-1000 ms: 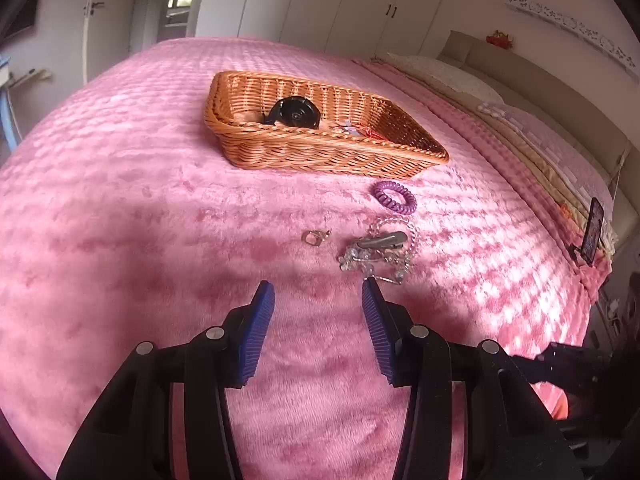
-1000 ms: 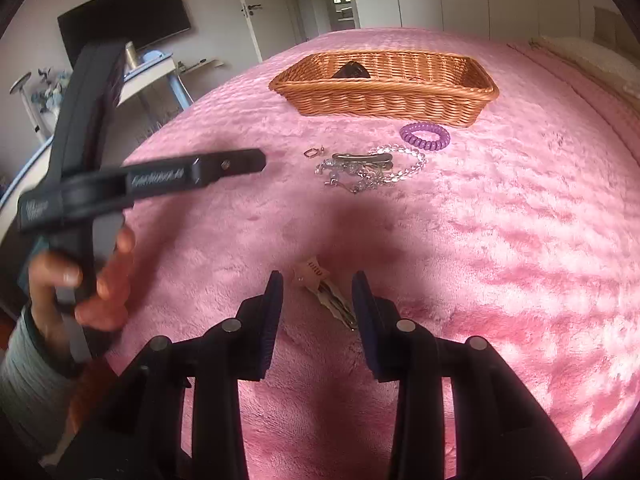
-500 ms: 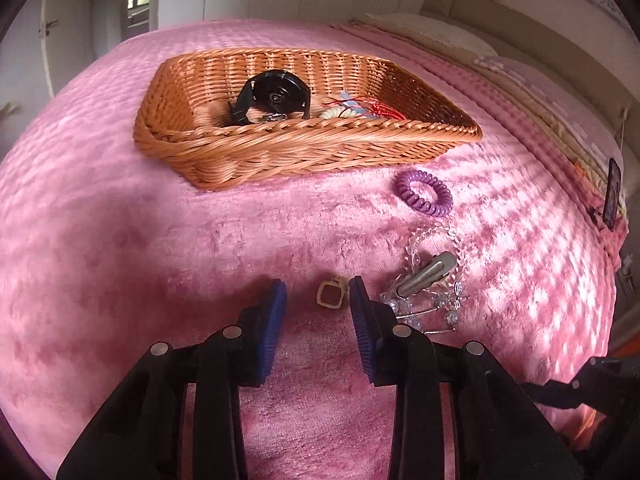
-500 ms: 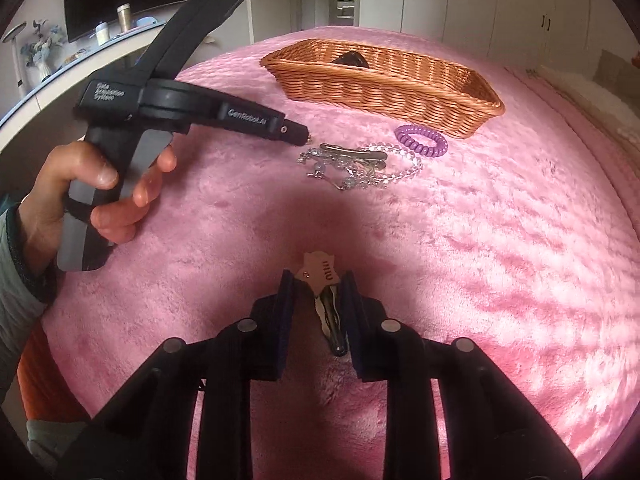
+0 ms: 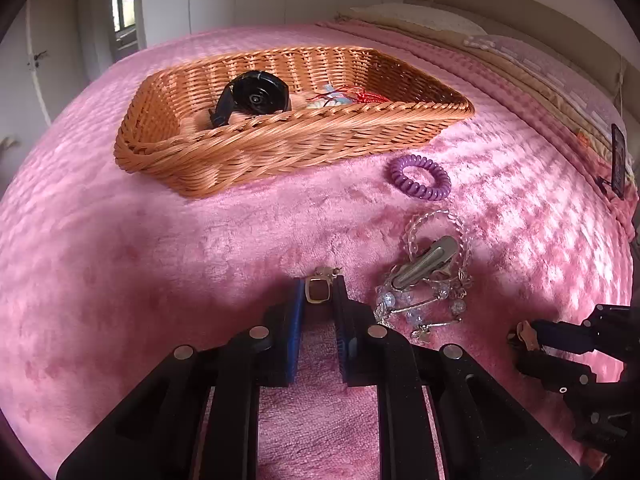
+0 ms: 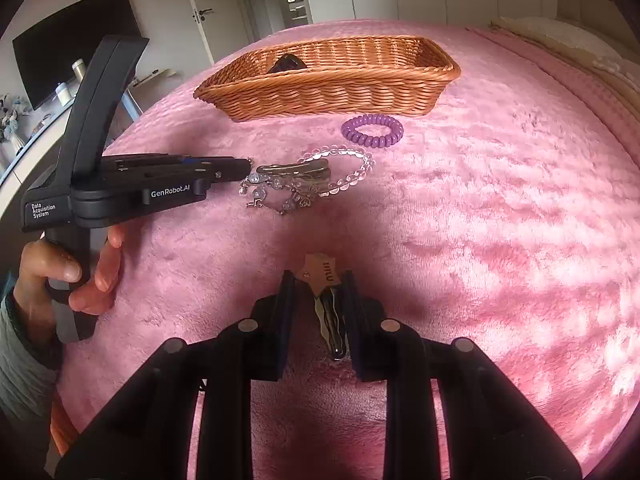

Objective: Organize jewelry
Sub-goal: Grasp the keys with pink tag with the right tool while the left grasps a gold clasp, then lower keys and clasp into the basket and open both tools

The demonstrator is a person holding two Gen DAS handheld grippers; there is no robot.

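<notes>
While left gripper [image 5: 319,294] pinches small square ring [image 5: 317,290], basket [image 5: 256,152] lies at 11 o'clock; right gripper [image 6: 318,286] narrow, clamping tagged hair clip [image 6: 329,304]

Pink blanket [image 5: 120,280], orange woven basket [image 5: 280,148], purple hair coil [image 5: 420,176].

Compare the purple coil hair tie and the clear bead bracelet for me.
The purple coil hair tie is opaque, thick and lies alone nearer the basket. The clear bead bracelet is see-through, thinner, a wider loop, tangled with a metal hair clip. Both are rings lying flat on the pink blanket.
</notes>
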